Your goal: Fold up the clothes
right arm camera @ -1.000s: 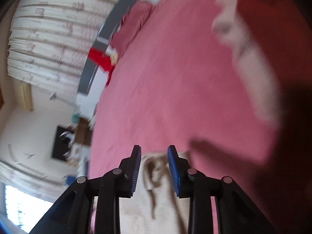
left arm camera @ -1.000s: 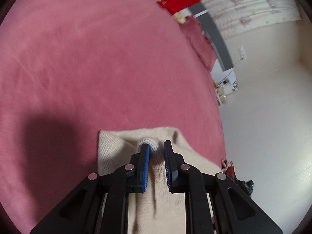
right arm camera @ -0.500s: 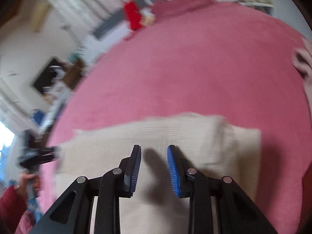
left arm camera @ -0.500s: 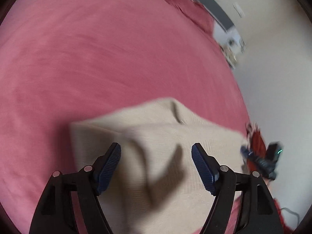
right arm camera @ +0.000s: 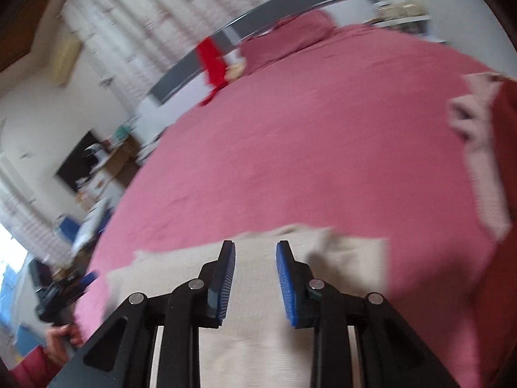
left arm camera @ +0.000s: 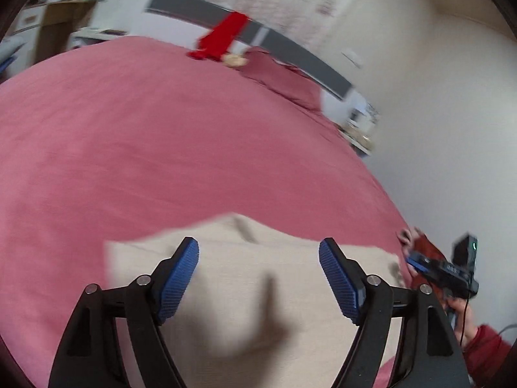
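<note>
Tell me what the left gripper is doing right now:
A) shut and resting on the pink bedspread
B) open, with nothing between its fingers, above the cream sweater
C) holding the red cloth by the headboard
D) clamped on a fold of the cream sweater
B: the left gripper has its blue pads spread wide apart with nothing pinched between them, and the cream sweater lies flat on the pink bedspread beneath it.
</note>
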Demonstrator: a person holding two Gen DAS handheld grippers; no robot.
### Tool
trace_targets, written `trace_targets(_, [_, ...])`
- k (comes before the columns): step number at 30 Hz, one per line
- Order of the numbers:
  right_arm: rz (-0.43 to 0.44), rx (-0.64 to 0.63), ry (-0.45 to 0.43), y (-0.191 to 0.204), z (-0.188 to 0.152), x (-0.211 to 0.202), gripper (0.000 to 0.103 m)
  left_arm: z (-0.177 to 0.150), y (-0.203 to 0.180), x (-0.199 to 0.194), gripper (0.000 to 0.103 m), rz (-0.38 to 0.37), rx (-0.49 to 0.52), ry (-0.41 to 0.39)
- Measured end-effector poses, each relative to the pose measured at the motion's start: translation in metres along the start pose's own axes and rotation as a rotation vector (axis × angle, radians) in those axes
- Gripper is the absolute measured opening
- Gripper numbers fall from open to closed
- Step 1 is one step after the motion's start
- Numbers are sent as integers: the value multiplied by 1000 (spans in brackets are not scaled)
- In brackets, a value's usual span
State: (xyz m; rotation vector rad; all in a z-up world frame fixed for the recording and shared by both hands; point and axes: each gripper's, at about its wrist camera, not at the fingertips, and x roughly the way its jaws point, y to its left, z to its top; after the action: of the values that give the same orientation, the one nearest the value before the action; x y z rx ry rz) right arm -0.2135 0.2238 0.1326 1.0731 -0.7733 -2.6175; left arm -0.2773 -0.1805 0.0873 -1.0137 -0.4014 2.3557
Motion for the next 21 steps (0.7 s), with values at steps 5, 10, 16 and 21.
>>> trace_targets(5, [-33, -125, 105, 24, -11, 52, 27, -23, -14, 60, 79, 157, 152, 135])
trace_targets(10, [-128, 12, 10, -24, -10, 62, 0, -9, 28, 76, 79, 192, 79, 104])
trace_targets(16, [-99, 76, -7, -29, -11, 54, 6, 11, 32, 64, 80, 131, 30, 145])
trace_targets(21, [-33, 29, -109, 19, -6, 18, 26, 11, 30, -7, 80, 127, -86, -53])
